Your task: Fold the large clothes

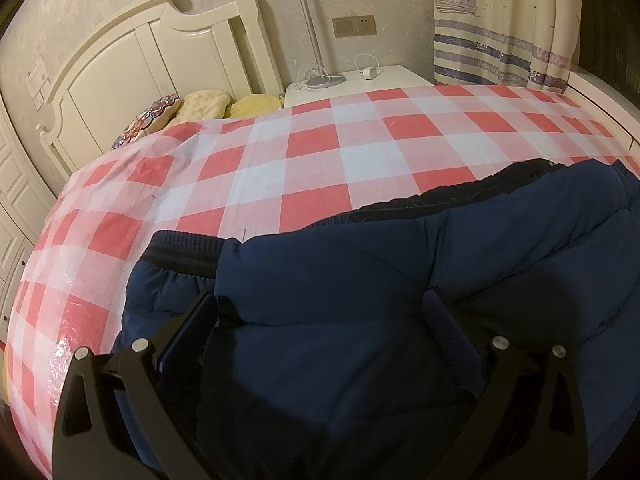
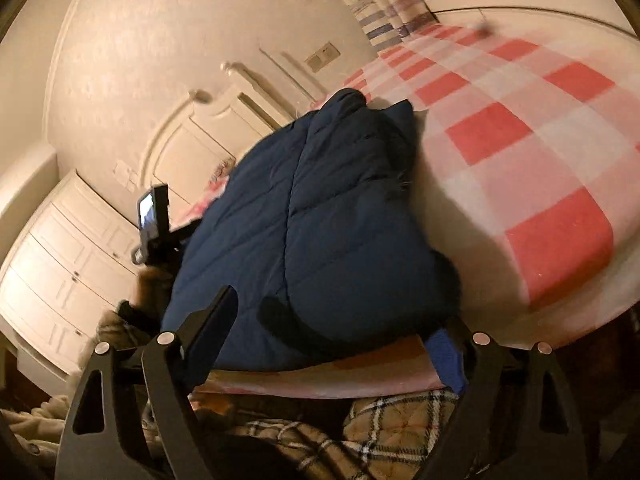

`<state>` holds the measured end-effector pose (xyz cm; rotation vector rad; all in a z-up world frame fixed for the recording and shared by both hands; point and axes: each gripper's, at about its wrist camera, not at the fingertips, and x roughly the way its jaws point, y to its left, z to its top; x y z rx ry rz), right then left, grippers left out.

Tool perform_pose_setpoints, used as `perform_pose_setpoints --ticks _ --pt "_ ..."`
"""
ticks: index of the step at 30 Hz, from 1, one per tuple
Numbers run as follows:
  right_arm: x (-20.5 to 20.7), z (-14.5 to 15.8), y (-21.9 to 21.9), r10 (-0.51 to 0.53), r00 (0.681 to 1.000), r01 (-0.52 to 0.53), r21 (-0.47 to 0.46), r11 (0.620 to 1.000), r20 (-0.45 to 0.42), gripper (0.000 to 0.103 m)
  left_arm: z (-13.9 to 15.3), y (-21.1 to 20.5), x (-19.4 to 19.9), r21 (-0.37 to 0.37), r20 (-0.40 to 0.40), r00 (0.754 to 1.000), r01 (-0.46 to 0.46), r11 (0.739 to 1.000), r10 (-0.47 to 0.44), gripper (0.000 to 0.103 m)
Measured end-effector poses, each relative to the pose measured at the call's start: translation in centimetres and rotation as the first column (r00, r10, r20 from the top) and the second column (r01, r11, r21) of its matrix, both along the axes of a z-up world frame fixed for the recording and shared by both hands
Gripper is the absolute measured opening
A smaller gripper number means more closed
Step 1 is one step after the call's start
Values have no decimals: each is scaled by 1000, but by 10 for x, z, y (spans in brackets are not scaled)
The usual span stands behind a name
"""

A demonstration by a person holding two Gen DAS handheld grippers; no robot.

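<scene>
My left hand-held gripper (image 1: 320, 316) hangs low over a navy quilted jacket (image 1: 360, 280), its two fingers spread wide apart with the padded fabric lying between them but not pinched. The jacket lies folded on the bed, on a red-and-white checked sheet (image 1: 280, 152), with its dark ribbed hem (image 1: 188, 248) just ahead of my left finger. Beyond it stand the cream headboard (image 1: 152, 52), a few pillows (image 1: 200, 108) and a white nightstand (image 1: 360, 84) carrying a lamp base and cable.

My right hand-held gripper (image 2: 336, 320) is also open, its fingers set either side of the near edge of the jacket (image 2: 320, 220), at the edge of the bed. The checked sheet (image 2: 520, 160) stretches away to the right. This view is blurred. My other hand-held gripper (image 2: 154, 224) shows at the jacket's far left side.
</scene>
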<state>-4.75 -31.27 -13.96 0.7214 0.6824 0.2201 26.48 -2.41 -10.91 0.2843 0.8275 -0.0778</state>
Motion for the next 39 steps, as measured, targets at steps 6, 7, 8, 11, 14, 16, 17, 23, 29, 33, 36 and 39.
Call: perform_pose_setpoints --ticks 6,7,8,11,14,16,17,23,29,33,36,39 --pt "11 10 32 31 995 -42 -121 992 -96 86 -1 1 1 -10 -2 1000 -1 1000 1 101" --pt "7 10 29 37 993 -46 -81 996 -108 86 -1 1 2 -11 -3 1000 -1 1000 1 101" --pt "3 7 26 51 992 -55 -31 998 -111 86 -1 1 1 -10 -2 1000 -1 1000 1 101" --pt "4 2 24 42 997 -41 24 999 -63 86 -1 1 1 -9 -1 1000 -1 1000 1 101" --pt "30 4 38 57 997 -58 -13 998 -53 86 -1 2 2 -6 4 1000 0 1000 1 101" --pt "59 8 49 61 995 -65 -45 997 -82 88 0 2 2 -7 6 1000 -4 1000 4 101" --pt "67 9 50 44 995 -47 -35 998 -85 88 1 3 2 -7 10 1000 -12 1000 12 99" --pt "79 4 35 -56 997 51 78 996 59 53 43 1 -37 -138 116 993 46 989 -30 94" --pt "67 25 46 -42 990 45 -19 999 133 51 18 -48 -99 112 71 994 73 991 -81 97" --pt "57 59 71 2 977 39 -186 982 212 51 16 -36 -123 77 101 981 156 985 -164 92" --pt "54 104 116 81 953 45 -400 915 291 50 52 18 -153 -79 168 973 172 982 -157 91" --pt "58 137 172 199 924 37 -593 805 328 50 87 89 -176 -169 266 962 109 980 -62 91"
